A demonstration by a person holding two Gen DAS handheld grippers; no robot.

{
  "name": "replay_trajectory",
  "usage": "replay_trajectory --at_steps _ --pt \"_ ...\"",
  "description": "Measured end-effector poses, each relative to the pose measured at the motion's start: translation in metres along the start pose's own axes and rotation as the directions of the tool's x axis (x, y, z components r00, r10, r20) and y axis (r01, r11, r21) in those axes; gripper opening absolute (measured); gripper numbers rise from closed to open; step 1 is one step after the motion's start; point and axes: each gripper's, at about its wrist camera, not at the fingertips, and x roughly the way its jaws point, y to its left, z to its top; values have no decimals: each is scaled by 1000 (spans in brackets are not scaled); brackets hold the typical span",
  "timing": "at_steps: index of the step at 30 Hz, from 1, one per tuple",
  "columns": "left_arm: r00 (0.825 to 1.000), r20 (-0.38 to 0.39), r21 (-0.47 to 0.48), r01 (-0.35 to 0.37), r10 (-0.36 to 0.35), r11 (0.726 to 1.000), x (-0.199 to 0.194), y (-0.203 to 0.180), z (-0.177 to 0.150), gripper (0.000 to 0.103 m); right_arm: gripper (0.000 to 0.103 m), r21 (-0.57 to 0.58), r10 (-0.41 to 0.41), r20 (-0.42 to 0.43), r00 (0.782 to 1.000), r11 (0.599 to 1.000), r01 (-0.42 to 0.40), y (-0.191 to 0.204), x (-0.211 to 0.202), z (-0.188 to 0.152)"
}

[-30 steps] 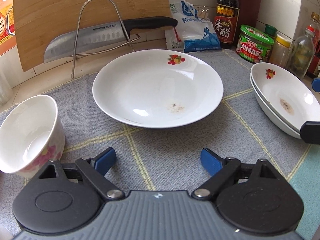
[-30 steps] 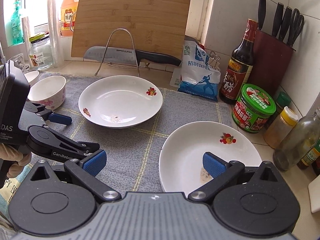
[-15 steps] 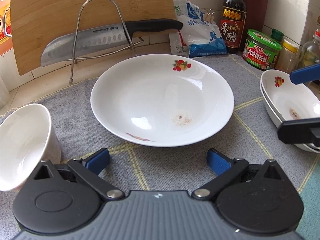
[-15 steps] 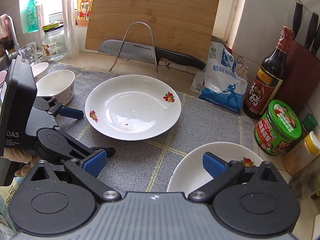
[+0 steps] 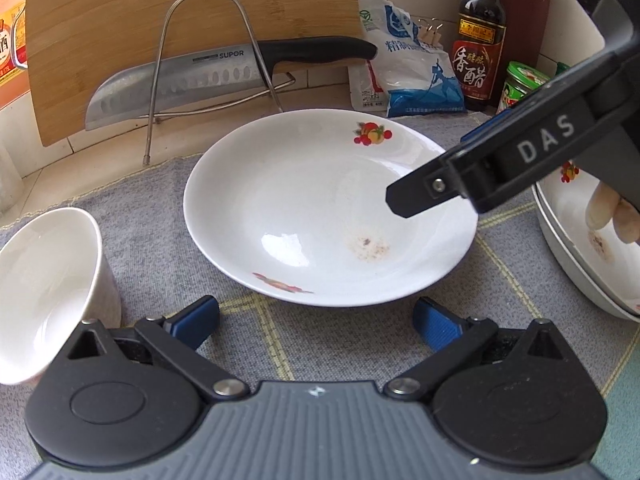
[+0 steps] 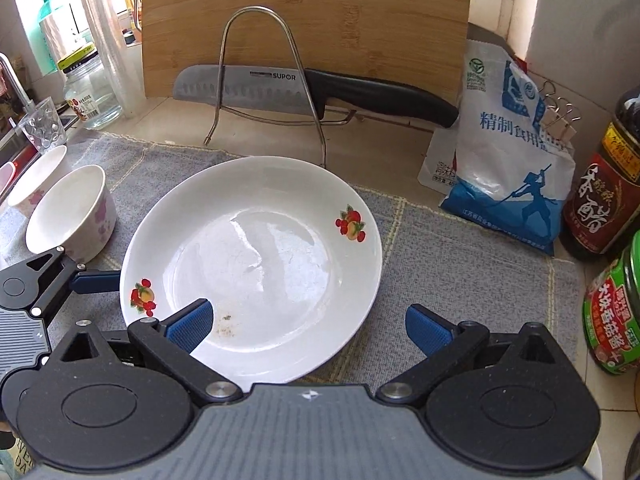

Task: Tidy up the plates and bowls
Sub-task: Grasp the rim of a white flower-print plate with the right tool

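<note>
While glossy round plate [image 6: 256, 264] sits on woven mat [image 6: 460, 272], ribbed claws wide

The plate [image 6: 256, 264] was glossy white ceramic on a rough grey woven cloth [image 6: 460, 264]; behind stood a matt bamboo cutting board [image 6: 304, 20] and a brushed-steel knife [image 6: 240, 88].

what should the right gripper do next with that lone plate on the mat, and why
Probably ease the right gripper down and close on the near right rim of the plate. Its jaws are open and empty, one pad over the plate's inside, the other outside the rim. The left gripper sits open in front of the plate, and the stacked plates wait to the right.
</note>
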Motion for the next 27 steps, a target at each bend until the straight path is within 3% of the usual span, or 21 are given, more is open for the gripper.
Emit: replay_trajectory --at_steps 7,27 --pt "1000 12 2 0 0 1000 0 0 -1 103 103 -55 81 -51 995 995 -84 2 20 11" --pt "999 43 8 9 -9 1000 1 1 0 103 103 -126 74 -139 987 988 -92 2 46 29"
